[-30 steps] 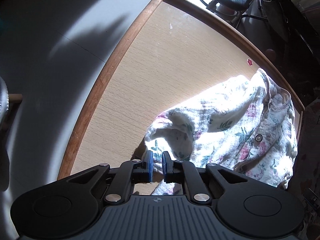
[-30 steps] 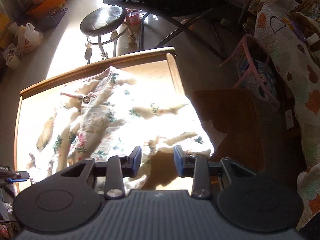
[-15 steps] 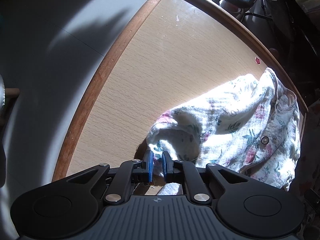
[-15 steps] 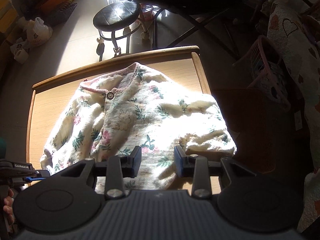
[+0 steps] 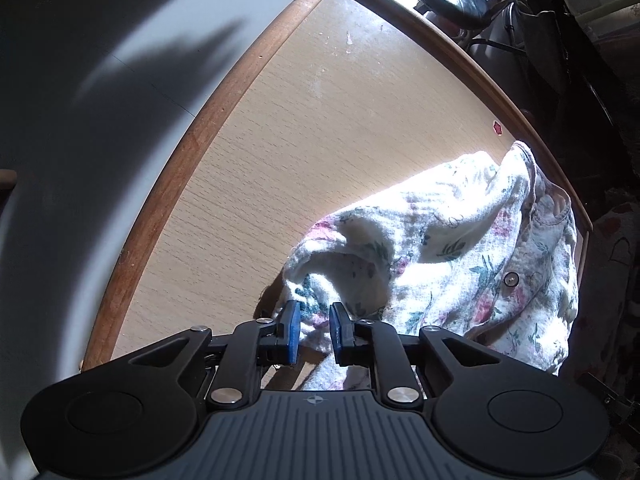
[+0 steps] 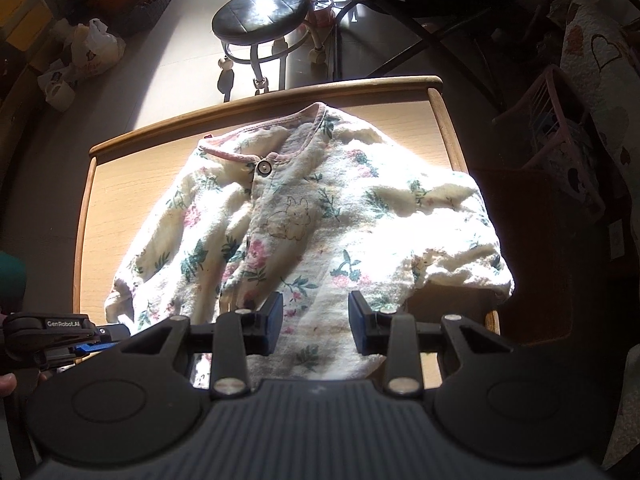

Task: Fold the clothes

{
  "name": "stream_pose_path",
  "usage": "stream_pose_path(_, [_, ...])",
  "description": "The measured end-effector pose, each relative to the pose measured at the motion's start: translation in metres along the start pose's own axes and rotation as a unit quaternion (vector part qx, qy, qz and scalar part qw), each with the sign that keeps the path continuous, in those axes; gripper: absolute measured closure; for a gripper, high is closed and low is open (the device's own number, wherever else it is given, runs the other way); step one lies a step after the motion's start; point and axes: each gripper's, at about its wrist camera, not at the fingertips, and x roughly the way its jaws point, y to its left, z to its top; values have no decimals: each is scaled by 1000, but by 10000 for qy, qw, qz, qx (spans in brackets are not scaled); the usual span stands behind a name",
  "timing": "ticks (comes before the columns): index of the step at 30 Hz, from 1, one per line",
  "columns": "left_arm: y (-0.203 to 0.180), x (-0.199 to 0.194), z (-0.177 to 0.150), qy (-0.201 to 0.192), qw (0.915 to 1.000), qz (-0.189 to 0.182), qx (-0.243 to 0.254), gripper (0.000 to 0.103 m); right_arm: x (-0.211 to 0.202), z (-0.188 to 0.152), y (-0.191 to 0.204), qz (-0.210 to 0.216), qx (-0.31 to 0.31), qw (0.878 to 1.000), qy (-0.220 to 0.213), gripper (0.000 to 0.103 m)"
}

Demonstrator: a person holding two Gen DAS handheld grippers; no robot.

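Floral shirt (image 6: 320,208) spread on wooden table (image 5: 280,152), left hand-held gripper (image 5: 314,330) just loosening off sleeve, right hand-held gripper (image 6: 316,320) released above hem

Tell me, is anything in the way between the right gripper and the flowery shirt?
Nothing visible is. The right gripper hangs right over the shirt on the table, jaws open, with only air between them.

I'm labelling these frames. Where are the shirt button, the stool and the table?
shirt button (image 6: 263,167): right wrist view, button face.
stool (image 6: 260,16): right wrist view, seat top.
table (image 5: 280,168): left wrist view, bare top.
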Motion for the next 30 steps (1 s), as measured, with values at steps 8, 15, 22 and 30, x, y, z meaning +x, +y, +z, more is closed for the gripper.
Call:
stream_pose_path(8, [-3, -11, -1, -148, 9997, 199, 68, 59, 5, 1, 6, 10, 27, 9999, 113, 68])
stream_pose_path(15, [3, -3, 4, -11, 9995, 325, -31, 59, 9, -1, 10, 48, -17, 9998, 187, 68])
stream_pose_path(22, [-8, -3, 4, -330, 9985, 169, 413, 64, 10, -1, 9, -7, 65, 9997, 255, 68])
stream_pose_path(30, [-17, -4, 5, -617, 9861, 768, 1337, 100, 20, -13, 29, 360, -96, 9974, 609, 68])
